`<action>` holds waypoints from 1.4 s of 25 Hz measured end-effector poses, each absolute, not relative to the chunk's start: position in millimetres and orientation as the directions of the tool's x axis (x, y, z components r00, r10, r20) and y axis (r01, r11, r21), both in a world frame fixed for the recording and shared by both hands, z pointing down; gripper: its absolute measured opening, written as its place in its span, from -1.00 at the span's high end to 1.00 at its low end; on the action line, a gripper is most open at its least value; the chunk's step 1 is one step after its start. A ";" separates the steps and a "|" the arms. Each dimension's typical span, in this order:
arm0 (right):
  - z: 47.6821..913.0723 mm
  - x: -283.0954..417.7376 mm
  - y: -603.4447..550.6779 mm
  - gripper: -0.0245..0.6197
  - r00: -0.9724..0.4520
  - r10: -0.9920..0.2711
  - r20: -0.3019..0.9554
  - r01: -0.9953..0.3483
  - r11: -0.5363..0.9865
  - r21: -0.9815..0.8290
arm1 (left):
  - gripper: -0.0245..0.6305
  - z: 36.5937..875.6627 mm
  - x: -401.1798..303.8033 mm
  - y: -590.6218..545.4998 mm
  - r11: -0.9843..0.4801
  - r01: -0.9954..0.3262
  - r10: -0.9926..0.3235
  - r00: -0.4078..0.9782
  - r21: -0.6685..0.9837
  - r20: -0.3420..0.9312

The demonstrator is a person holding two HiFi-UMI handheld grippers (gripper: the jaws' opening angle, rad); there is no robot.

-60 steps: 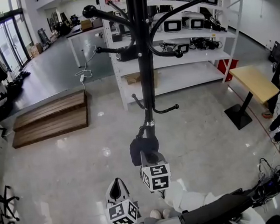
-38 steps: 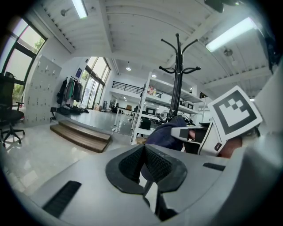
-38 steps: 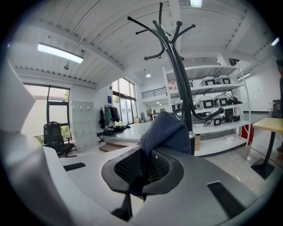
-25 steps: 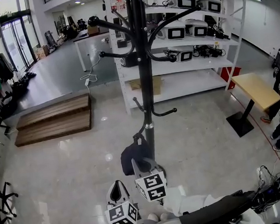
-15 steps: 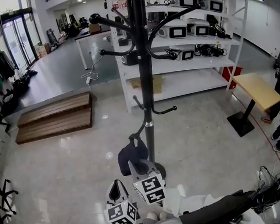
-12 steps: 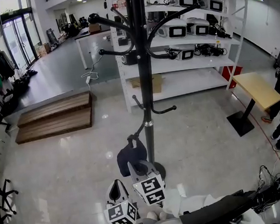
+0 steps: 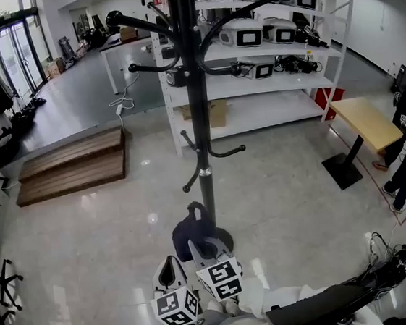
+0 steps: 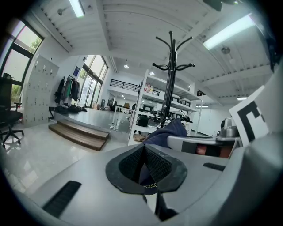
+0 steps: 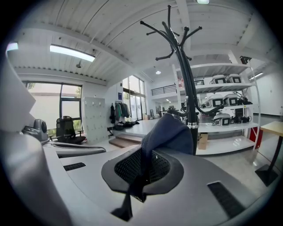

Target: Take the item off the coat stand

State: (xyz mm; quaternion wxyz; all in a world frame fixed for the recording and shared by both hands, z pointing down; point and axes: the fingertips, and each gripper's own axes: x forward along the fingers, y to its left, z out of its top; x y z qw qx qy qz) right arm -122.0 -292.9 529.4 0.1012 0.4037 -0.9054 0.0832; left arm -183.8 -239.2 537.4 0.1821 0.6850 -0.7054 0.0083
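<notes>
1. Plainly, in the right gripper view, the right gripper is clenched on the dark blue fabric item, which is clear of the coat stand.
2. Only the head view shows the item hanging low, near the coat stand's foot.
3. In the left gripper view, the left gripper has its jaws pinched together.

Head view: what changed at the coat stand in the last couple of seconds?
The dark blue item, clamped in the right gripper, has come off the stand's low hook toward the camera. The grip, the left gripper and the coat stand stayed as they were.
</notes>
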 end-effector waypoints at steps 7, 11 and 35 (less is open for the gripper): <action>545.5 -79.9 -299.8 0.86 -0.593 -0.752 0.286 -0.802 0.584 -0.128 | 0.95 541.5 -156.7 -244.9 0.015 -0.975 -0.958 0.050 0.222 0.283; 553.9 -62.6 -298.6 0.86 -0.582 -0.754 0.304 -0.811 0.567 -0.145 | 0.95 542.9 -143.3 -247.8 0.001 -0.977 -0.956 0.062 0.214 0.285; 545.0 -35.2 -245.5 0.86 -0.543 -0.789 0.287 -0.840 0.515 -0.174 | 0.95 526.8 -114.0 -212.0 -0.102 -0.974 -0.962 0.148 0.203 0.228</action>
